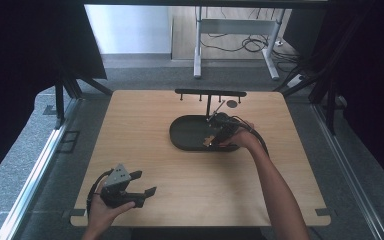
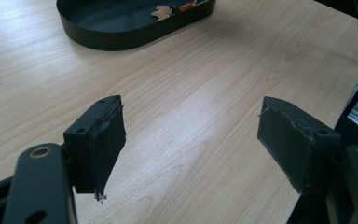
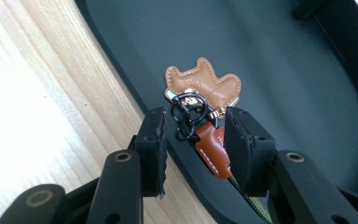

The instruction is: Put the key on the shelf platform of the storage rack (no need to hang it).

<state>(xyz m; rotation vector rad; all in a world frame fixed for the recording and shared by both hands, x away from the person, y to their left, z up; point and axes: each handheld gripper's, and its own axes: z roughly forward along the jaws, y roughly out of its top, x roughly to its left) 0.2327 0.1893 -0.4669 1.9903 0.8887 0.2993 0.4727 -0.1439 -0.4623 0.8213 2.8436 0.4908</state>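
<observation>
A keychain [image 3: 200, 91] lies in the black oval tray [image 3: 279, 56], near its rim. It has a tan leather animal-shaped charm, black and metal rings [image 3: 189, 116], an orange leather tag and a green cord. My right gripper [image 3: 196, 116] is open, its jaws on either side of the rings and tag, with the tag against the right jaw. In the high view the right gripper [image 1: 214, 139] reaches into the tray [image 1: 180, 142] at its right end. My left gripper [image 1: 144, 183] rests low at the table's front left. Its jaws [image 2: 191, 107] are wide open with nothing between them.
A black rack with small hooks [image 1: 210, 93] stands just behind the tray, with a dark disc [image 1: 232, 103] next to it. The wooden table [image 1: 145, 125] has bare wood left of the tray. The left gripper view shows the tray [image 2: 116, 39] and keychain [image 2: 165, 11] far off.
</observation>
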